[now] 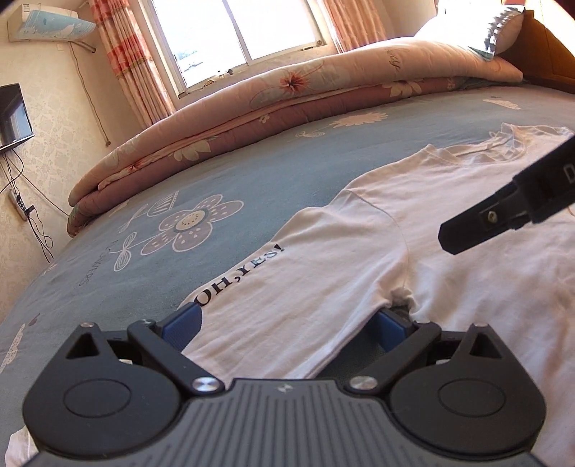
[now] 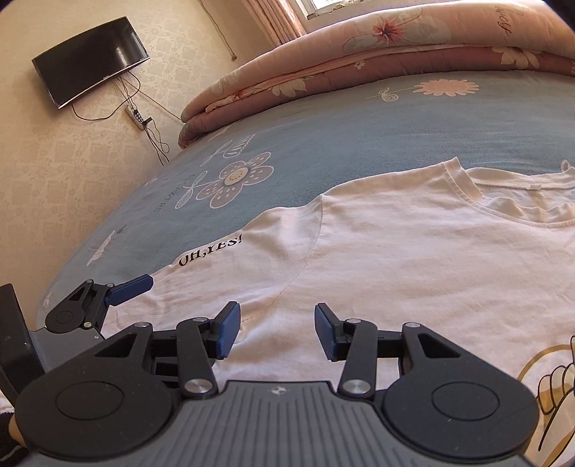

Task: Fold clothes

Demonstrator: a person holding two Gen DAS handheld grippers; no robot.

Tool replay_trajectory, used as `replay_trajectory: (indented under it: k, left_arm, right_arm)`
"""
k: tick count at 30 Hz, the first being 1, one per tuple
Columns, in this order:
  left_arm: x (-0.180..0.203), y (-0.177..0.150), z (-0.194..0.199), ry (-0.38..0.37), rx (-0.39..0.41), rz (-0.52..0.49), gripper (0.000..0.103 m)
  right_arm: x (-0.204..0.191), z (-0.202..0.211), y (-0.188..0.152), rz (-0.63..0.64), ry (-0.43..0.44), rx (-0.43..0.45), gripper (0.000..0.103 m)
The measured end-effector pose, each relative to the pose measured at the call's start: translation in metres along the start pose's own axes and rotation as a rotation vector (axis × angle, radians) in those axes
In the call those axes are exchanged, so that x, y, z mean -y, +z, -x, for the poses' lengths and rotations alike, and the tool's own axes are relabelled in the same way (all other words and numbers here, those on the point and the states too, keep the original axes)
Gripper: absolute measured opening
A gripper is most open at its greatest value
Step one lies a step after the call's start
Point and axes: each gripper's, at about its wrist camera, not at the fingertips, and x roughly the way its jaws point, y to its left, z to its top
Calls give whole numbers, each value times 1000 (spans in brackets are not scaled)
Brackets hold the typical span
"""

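Note:
A white T-shirt [image 1: 449,287] lies flat on the blue flowered bed sheet [image 1: 233,172], collar [image 2: 467,201] towards the far right. Its left sleeve [image 1: 280,287] carries the black print "OH,YES!" [image 2: 210,249]. My left gripper [image 1: 287,325] is open, and the sleeve's hem lies between its wide-apart blue pads. One of its blue fingers [image 2: 131,287] shows at the sleeve edge in the right wrist view. My right gripper [image 2: 276,330] is open just above the shirt's chest, beside the sleeve seam, with nothing held. Its black finger [image 1: 481,224] hovers over the shoulder in the left wrist view.
A folded pink floral quilt [image 1: 287,97] runs along the bed's far side, with a pillow [image 1: 503,28] at the headboard. A TV [image 2: 90,57], a power strip with cables [image 2: 136,116] and an air conditioner [image 1: 50,23] hang on the left wall. Bare sheet lies left of the shirt.

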Motion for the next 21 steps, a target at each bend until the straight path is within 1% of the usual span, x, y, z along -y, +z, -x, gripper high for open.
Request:
replay_trajectory:
  k: [3,5,7,11,14,16,18,21]
  left_arm:
    - [-3,0,0,-11,-4,4,98]
    - [-4,-1,1,-22,-4,10,98]
    - [-5,-2,1,-23,0,5,98]
    - [-5,-4,3,-9,24,-19,98]
    - [-5,-4,5,-18,50,-27,98]
    - [-5,-5,8,-26,78,-29,98]
    - [-6,-4,9,-45,89,-30,98]
    - [-4,-5,4,-28,60,-55,98]
  right_arm:
    - [-11,-10,-2,113,-44,4,51]
    - [-20,-15,-4,189,-31,18,51]
    - [-25,-20,-6,230,-26,23,51]
    - [-30,-30,-7,278,-25,-5,51]
    - [-34,-39,-8,313,-25,-27,51]
    - [-35,-40,-4,316,8,-55,51]
    - [-36,-33,-1,333,19,-46,51]
    - [-29,-14,1,308,23,-6,51]
